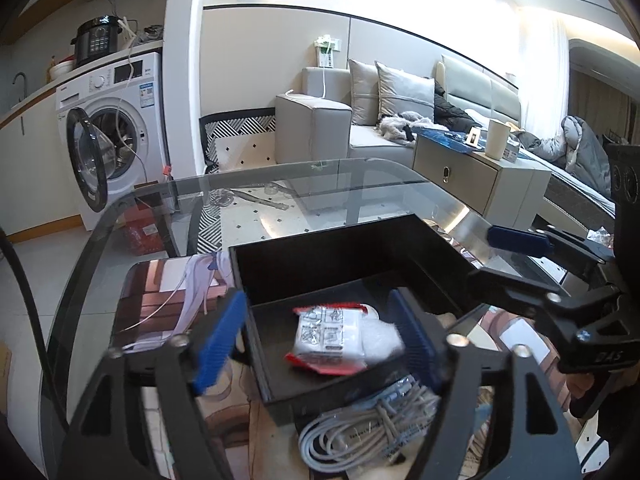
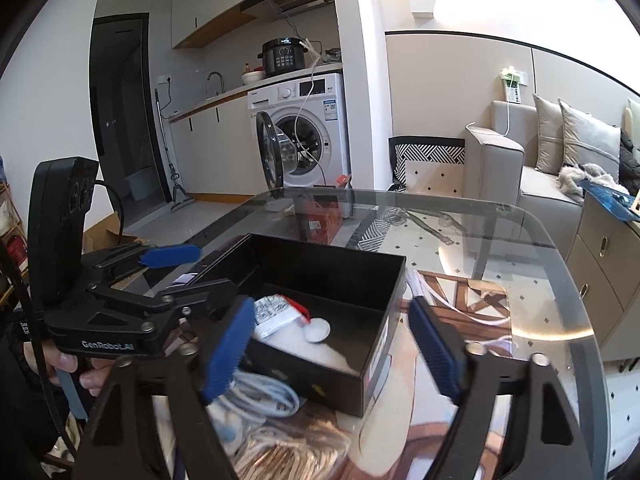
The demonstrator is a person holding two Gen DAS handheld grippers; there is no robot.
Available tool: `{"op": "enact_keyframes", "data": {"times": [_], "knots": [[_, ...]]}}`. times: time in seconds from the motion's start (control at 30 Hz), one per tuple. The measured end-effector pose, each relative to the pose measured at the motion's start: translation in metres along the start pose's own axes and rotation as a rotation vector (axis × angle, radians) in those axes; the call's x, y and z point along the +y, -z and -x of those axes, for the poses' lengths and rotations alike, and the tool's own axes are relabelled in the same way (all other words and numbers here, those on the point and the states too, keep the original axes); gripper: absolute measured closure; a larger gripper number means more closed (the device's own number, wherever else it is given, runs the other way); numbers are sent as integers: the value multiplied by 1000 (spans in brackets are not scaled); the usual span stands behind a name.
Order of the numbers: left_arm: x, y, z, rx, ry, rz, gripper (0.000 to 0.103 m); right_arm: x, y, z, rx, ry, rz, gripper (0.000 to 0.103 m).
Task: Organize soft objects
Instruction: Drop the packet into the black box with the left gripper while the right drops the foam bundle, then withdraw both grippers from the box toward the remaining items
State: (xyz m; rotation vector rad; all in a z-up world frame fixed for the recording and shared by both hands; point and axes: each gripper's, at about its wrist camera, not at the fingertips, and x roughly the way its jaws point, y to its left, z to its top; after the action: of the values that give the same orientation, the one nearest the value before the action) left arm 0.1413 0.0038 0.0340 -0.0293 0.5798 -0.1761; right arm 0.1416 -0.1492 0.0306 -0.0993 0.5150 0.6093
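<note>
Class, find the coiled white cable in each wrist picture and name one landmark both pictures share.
Left wrist: coiled white cable at bottom centre, just in front of the black box.
Right wrist: lower left, beside the box's near corner.
Shared landmark: washing machine.

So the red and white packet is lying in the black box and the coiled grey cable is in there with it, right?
Not quite. The packet does lie in the black box, but the coiled grey cable lies outside it, on the table against the box's near wall, as the left wrist view shows.
</note>
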Motion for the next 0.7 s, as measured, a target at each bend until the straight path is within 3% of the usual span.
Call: {"op": "enact_keyframes", "data": {"times": [0.07, 0.17, 0.7], "knots": [[0, 2, 7, -6, -7, 9, 6, 1, 3, 8, -12, 7, -8, 7], [0, 9, 18, -10, -14, 12, 0, 0, 8, 19, -17, 7, -29, 1], [-4, 35, 53, -16, -54, -2, 0, 16, 44, 37, 90, 45, -21, 1]]}}
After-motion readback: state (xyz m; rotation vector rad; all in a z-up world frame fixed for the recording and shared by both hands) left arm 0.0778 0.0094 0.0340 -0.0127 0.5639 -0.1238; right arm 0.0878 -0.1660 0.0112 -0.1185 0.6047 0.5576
